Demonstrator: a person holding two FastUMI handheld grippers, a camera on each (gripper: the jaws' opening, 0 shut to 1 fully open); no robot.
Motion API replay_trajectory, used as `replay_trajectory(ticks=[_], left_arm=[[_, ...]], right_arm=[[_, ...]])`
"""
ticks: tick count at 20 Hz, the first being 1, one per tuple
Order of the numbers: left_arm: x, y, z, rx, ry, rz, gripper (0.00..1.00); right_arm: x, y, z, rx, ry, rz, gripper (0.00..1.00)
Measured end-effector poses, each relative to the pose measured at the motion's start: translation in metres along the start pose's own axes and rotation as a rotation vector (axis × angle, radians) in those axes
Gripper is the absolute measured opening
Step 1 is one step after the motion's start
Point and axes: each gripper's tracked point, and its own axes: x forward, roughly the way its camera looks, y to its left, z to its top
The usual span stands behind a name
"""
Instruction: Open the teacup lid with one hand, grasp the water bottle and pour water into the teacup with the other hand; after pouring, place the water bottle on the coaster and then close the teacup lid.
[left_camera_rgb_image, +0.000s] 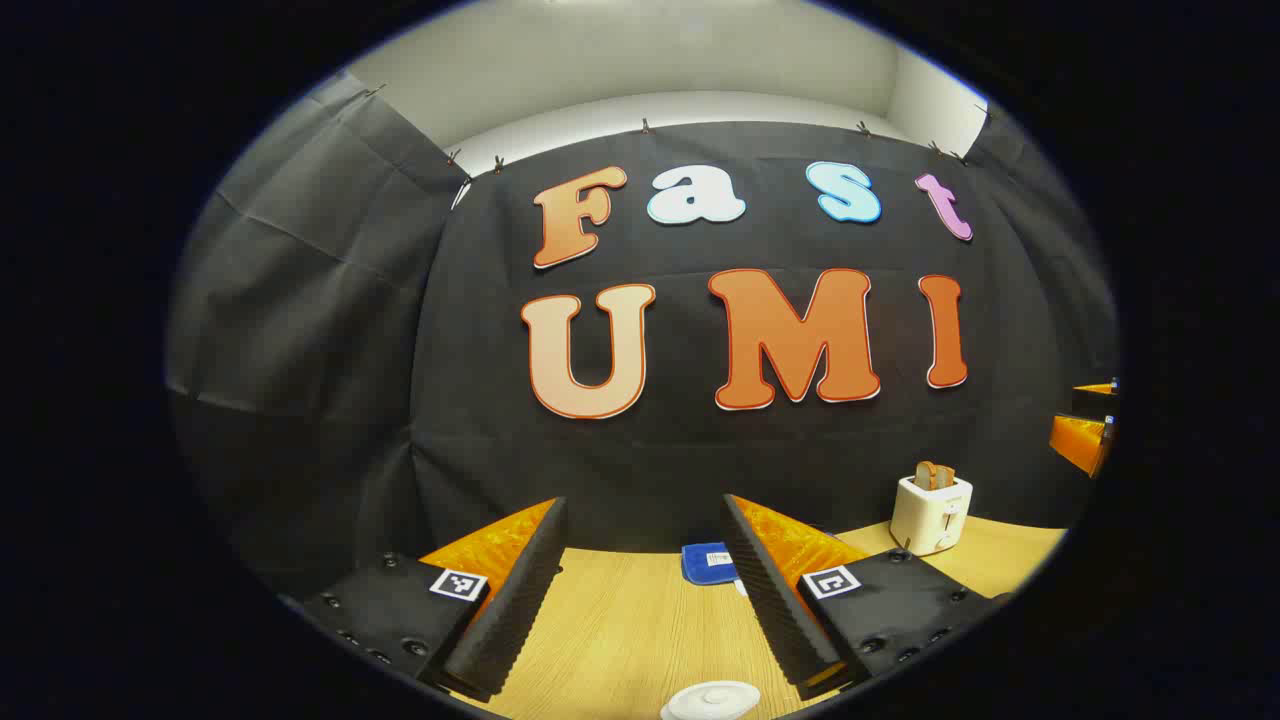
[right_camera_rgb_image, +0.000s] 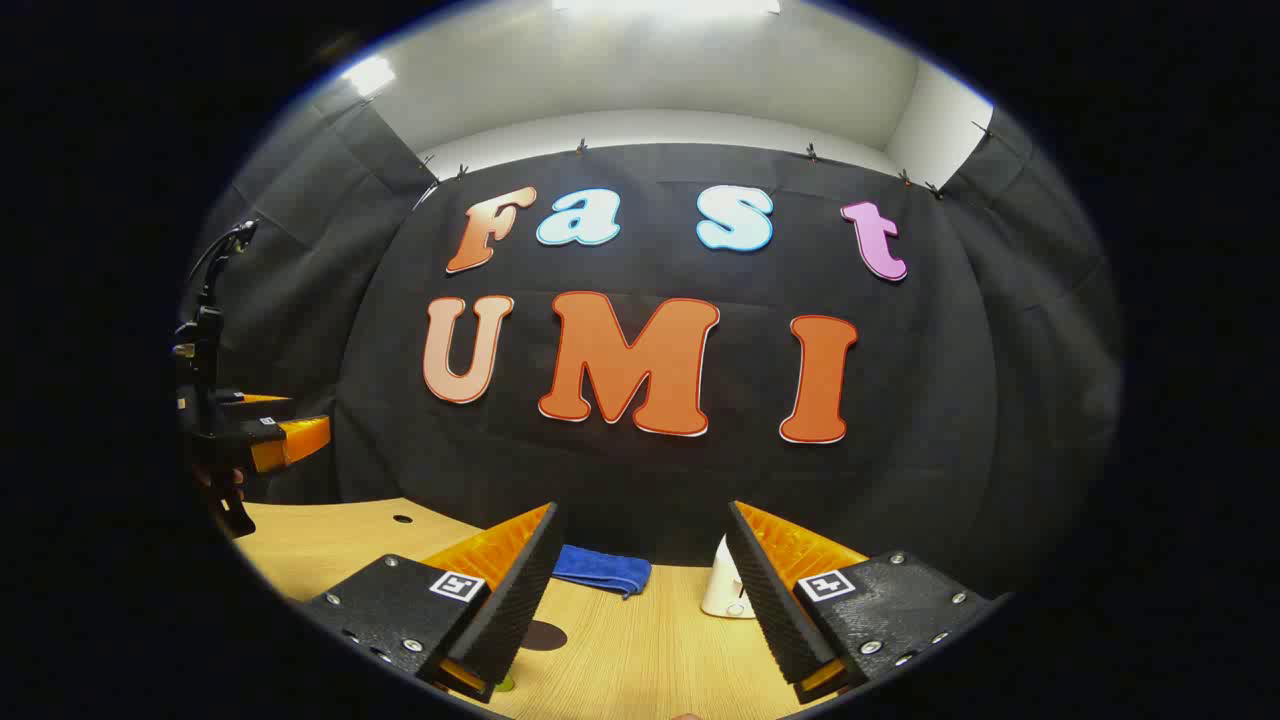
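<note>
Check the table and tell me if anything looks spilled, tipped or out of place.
Nothing stands out. The toaster stands upright on the wooden table, the blue cloth lies flat near the wall, and the white lid sits level. No spill is visible.

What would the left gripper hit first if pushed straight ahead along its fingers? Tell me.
Likely the blue cloth lying on the table between the open fingers of the left gripper, if it travels low; higher up, the black booth wall behind it. Depth is hard to judge.
</note>
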Motion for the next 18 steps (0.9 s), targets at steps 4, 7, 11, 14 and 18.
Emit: replay_trajectory(ticks=[4, 7, 11, 14, 18], left_arm=[[-0.0015, 0.0008, 0.0019, 0.004, -0.006, 0.002, 0.96], [-0.0018, 0.0002, 0.0026, 0.003, -0.004, -0.001, 0.98], [-0.0006, -0.0030, 0.0027, 0.000, -0.003, -0.007, 0.96], [0.0000, -0.0035, 0.0043, 0.003, -0.009, -0.006, 0.99], [-0.0017, -0.0061, 0.0027, -0.001, -0.006, -0.014, 1.00]], right_arm=[[0.0001, 0.0000, 0.0024, 0.005, -0.006, 0.003, 0.98], [0.0012, 0.0002, 0.0008, 0.006, -0.003, 0.002, 0.98], [0.0001, 0.0001, 0.0018, 0.003, -0.006, 0.005, 0.98], [0.0018, -0.0015, 0.0057, 0.010, -0.014, 0.002, 0.98], [0.0003, -0.0026, 0.0051, 0.019, -0.016, 0.005, 0.98]])
